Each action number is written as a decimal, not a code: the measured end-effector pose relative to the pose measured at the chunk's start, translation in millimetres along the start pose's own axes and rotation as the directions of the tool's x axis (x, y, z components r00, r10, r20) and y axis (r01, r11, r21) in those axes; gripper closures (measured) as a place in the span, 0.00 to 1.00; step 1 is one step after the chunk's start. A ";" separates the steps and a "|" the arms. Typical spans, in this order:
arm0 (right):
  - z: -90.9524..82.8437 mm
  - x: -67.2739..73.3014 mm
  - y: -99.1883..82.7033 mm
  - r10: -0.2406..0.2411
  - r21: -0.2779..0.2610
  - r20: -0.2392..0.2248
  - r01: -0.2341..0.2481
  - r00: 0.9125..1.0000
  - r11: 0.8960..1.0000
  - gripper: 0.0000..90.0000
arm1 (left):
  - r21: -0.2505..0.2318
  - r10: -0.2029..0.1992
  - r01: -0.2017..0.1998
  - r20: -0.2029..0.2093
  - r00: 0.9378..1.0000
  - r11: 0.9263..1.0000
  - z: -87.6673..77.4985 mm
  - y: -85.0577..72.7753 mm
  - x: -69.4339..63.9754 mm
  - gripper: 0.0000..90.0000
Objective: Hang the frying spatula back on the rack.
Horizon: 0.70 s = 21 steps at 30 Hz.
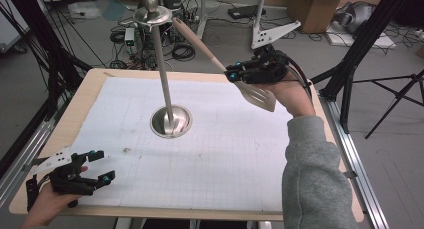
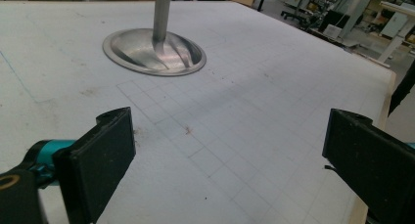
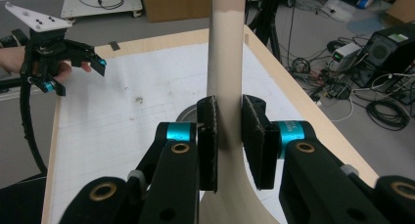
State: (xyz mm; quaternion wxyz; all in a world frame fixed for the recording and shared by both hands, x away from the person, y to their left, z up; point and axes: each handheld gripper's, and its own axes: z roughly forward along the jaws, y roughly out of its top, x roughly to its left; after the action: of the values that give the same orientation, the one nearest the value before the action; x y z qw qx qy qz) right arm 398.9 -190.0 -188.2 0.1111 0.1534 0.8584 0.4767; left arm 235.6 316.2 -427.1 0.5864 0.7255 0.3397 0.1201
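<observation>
In the high view, a wooden table (image 1: pixel 90 89) carries a white gridded mat (image 1: pixel 210 154) across most of its top. Near the centre of the frame a metal stand (image 1: pixel 171 121) rises from a round dished base on the mat, its thin pole leaning toward the upper left and ending in a small dish with a rounded knob at the top edge of the frame.

At the upper right, the right gripper (image 1: pixel 235 74) is held by a hand in a grey sleeve (image 1: pixel 310 174) that enters from the bottom right. Its jaws are clamped on a slotted spatula (image 1: pixel 220 66), at the neck where the beige handle meets the blade. The handle runs up and left to end beside the stand's top dish; whether it touches the dish cannot be told. The slotted blade hangs down to the right, above the mat. In the right gripper view the two black pads press the beige handle (image 3: pixel 226 53) from either side. Small print on the teal collar beside the right pad is too blurred to read.

At the lower left of the high view, the left gripper (image 1: pixel 100 166) sits in a hand at the table's near corner, jaws wide apart and holding nothing. The left gripper view shows its pads at the frame's two lower corners, bare mat between them, and the stand's base (image 2: pixel 154 50) at upper left.
</observation>
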 end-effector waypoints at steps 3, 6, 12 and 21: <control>4.3 -0.4 -1.0 0.009 -0.004 -0.012 -0.010 1.000 1.000 0.86 | -0.001 -0.001 0.001 -0.001 1.000 1.000 0.9 0.1 0.3 0.07; 9.5 -0.9 -1.4 0.005 0.000 -0.014 -0.005 1.000 1.000 0.86 | 0.000 0.003 -0.003 0.001 1.000 1.000 1.4 0.6 0.0 0.07; 19.9 -0.1 -1.1 0.007 0.016 -0.019 -0.007 1.000 1.000 0.86 | -0.001 0.001 -0.001 0.001 1.000 1.000 0.8 0.3 0.0 0.07; 30.5 -1.0 -4.2 0.019 0.022 -0.023 -0.019 1.000 1.000 0.86 | 0.001 0.003 -0.003 0.001 1.000 1.000 0.9 0.1 -0.5 0.07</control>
State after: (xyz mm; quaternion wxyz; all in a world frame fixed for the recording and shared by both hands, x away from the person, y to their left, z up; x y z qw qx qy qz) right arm 409.4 -168.6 -207.6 0.0948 0.1570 0.8633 0.4702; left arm 235.8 315.2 -427.1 0.5861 0.7264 0.3381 0.1204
